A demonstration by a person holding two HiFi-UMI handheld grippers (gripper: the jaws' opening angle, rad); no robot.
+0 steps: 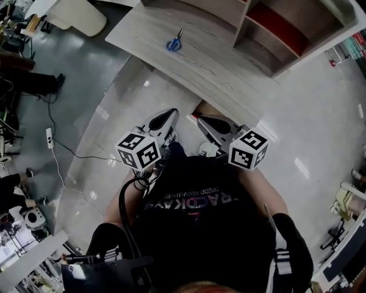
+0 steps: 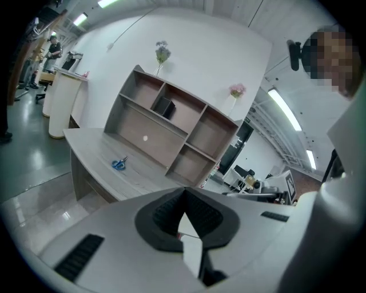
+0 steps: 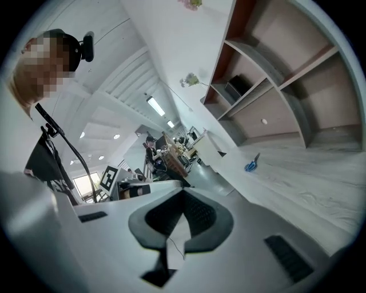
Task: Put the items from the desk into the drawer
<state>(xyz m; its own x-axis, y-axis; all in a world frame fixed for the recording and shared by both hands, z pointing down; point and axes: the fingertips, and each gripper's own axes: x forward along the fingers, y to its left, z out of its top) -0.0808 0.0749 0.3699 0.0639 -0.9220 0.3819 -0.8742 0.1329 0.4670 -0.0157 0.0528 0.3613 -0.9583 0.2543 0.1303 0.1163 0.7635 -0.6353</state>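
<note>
Blue-handled scissors point(image 1: 174, 43) lie alone on the pale wood desk point(image 1: 217, 63), far ahead of both grippers. They also show in the left gripper view as scissors point(image 2: 119, 164) on the desk point(image 2: 86, 143), and in the right gripper view as scissors point(image 3: 251, 164). Held close to the person's body, the left gripper point(image 1: 172, 116) and the right gripper point(image 1: 202, 121) point toward the desk edge. Each is shut with nothing between its pads, as the left gripper point(image 2: 184, 196) and the right gripper point(image 3: 183, 197) show in their own views.
A shelf unit point(image 1: 286, 26) with open compartments stands on the desk's back right; one compartment holds a dark box point(image 2: 164, 106). A power strip point(image 1: 49, 137) with a cable lies on the glossy floor at left. A rounded white counter point(image 1: 74, 14) stands beyond.
</note>
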